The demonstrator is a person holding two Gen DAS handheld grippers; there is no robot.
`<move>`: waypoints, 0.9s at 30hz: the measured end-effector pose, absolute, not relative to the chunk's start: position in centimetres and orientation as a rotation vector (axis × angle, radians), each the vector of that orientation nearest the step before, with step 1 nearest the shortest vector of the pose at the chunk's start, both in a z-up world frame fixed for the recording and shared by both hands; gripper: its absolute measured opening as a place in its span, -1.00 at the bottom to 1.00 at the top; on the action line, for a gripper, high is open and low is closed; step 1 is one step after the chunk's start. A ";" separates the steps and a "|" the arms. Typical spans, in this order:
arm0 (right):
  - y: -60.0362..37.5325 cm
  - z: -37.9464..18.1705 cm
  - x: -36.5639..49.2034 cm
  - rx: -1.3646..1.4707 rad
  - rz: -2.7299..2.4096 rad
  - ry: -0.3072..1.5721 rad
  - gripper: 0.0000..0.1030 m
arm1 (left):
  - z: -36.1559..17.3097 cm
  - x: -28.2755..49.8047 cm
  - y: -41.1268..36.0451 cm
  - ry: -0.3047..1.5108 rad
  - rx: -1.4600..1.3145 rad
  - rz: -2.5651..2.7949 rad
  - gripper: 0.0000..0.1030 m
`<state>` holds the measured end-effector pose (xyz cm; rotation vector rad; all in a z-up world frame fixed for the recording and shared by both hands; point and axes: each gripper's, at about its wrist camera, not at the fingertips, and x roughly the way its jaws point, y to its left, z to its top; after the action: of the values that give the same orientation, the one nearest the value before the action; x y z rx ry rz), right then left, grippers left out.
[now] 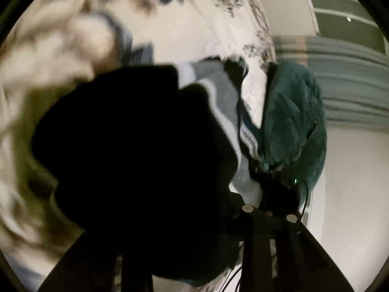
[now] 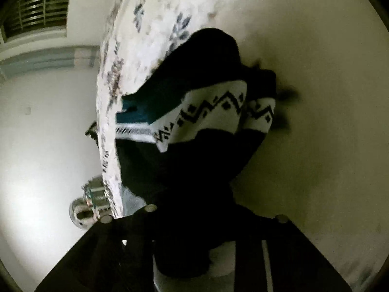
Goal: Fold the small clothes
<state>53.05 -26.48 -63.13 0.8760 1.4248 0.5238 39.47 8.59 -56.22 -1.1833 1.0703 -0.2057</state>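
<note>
Right claw (image 2: 194, 238) angled down — dark patterned garment (image 2: 214, 112) bunched between its fingers

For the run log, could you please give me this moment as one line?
right gripper: shut on patterned black garment | left gripper: jaws hidden by black cloth | surface: floral bedspread

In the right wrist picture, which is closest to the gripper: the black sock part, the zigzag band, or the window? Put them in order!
1. Black sock part: right at the right gripper, bottom middle.
2. Zigzag band: just past it, middle of the picture.
3. Window: far off, top left corner.
</note>
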 end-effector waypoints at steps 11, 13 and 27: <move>-26.2 -60.3 27.7 1.002 0.283 1.503 -0.58 | -56.1 36.2 12.7 1.439 -0.842 -0.376 -0.22; -26.2 -62.6 27.2 0.994 0.235 1.580 -0.39 | -57.9 34.9 12.7 1.466 -0.860 -0.334 -0.02; -33.5 -53.7 32.3 0.550 0.242 1.504 0.16 | -54.5 24.3 15.0 1.307 -0.510 0.136 0.39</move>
<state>32.29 -33.50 -53.71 0.5505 1.5044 0.2418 24.30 14.98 -54.50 -0.5098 1.3073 0.1364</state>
